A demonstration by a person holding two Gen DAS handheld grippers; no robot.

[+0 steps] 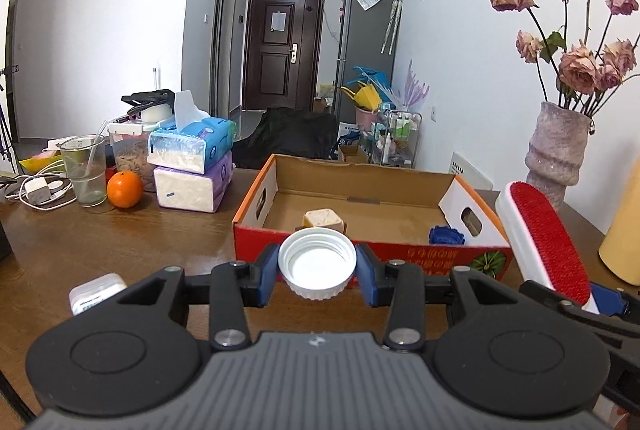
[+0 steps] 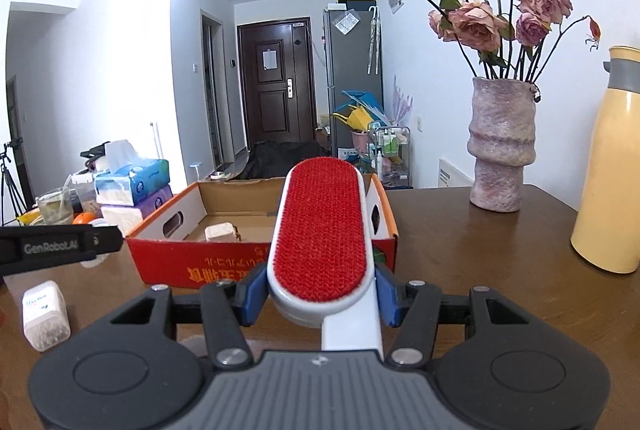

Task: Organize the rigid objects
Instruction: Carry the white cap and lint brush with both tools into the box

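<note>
My left gripper [image 1: 317, 272] is shut on a white ribbed bottle cap [image 1: 317, 262], open side up, held above the table just in front of the cardboard box [image 1: 360, 186]. My right gripper [image 2: 320, 296] is shut on a white lint brush [image 2: 322, 230] with a red pad facing up, its tip reaching over the box's [image 2: 264, 266] front right corner. The lint brush [image 1: 548, 234] also shows at the right of the left wrist view. Inside the box lie a beige cube-shaped object [image 1: 323, 220] and a blue ridged object [image 1: 446, 235].
A small white container [image 2: 43, 314] stands on the brown table at the front left. Tissue packs [image 1: 192, 166], an orange [image 1: 125, 189] and a glass with a straw [image 1: 85, 170] crowd the left. A vase of dried roses [image 2: 500, 146] and a yellow flask [image 2: 612, 166] stand at the right.
</note>
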